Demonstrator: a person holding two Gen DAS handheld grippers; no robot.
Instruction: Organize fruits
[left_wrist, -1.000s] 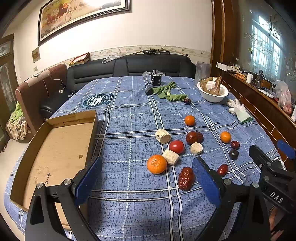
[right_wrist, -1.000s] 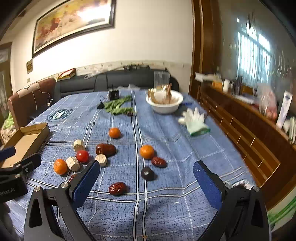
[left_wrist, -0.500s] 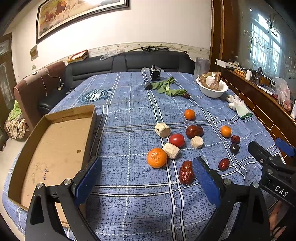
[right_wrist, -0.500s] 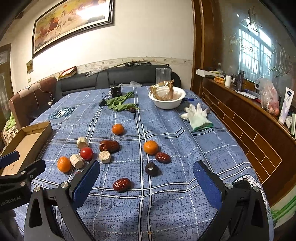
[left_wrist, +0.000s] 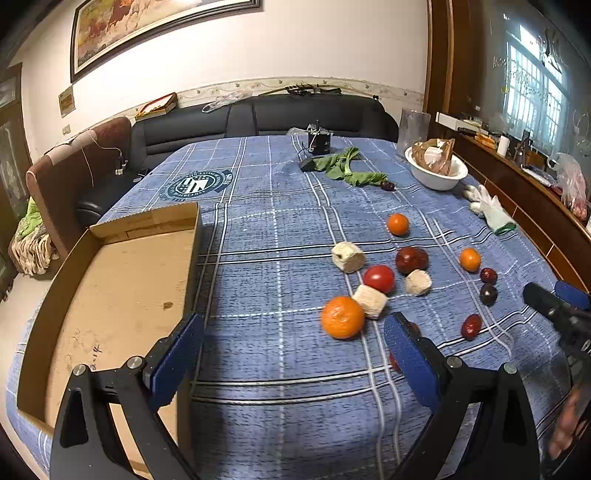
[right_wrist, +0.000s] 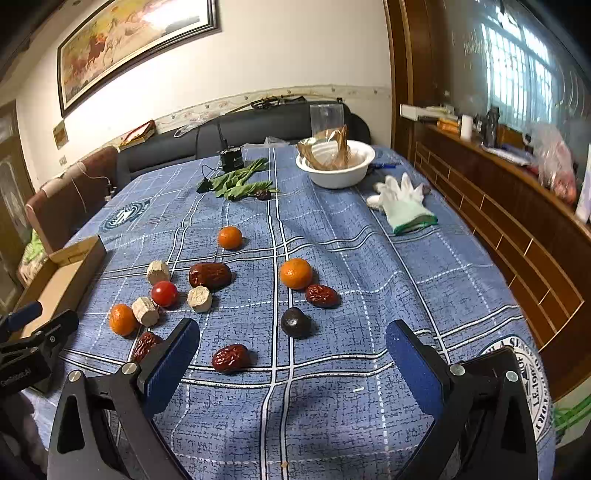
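— Two grippers, both with jaws spread wide, nothing clamped. Left gripper (left_wrist: 293, 356) over bare tablecloth (left_wrist: 273, 229); right gripper (right_wrist: 291, 365) likewise.

— Nearest fruit to the left jaws?

— Big orange (left_wrist: 342, 316), just ahead of the gap, nearer the right-hand finger. Touching a pale cork-like chunk (left_wrist: 370, 301) beyond it. Tomato (left_wrist: 379, 278) right behind that chunk. Wrinkled red date (left_wrist: 394, 360) mostly hidden behind the right-hand finger (left_wrist: 410, 360).

— And the box?

— Open cardboard box (left_wrist: 110, 280) left of the jaws, the left-hand finger overlapping its near corner.

— Around the right jaws?

— Red date (right_wrist: 231, 358) just ahead of the gap, toward the left-hand finger. Dark round fruit (right_wrist: 295, 322) farther ahead, near the centre line. Second date (right_wrist: 322, 295) and an orange (right_wrist: 296, 273) beyond, close together. Another date (right_wrist: 147, 345) tucked against the left-hand finger's outer side.

— Farther out?

— Small orange (right_wrist: 229, 237) well ahead; larger dark-red date (right_wrist: 209, 275) left of centre. White bowl (right_wrist: 336, 166), green leaves (right_wrist: 240, 184) and white glove (right_wrist: 402, 205) at the far end, well apart from the fruit.
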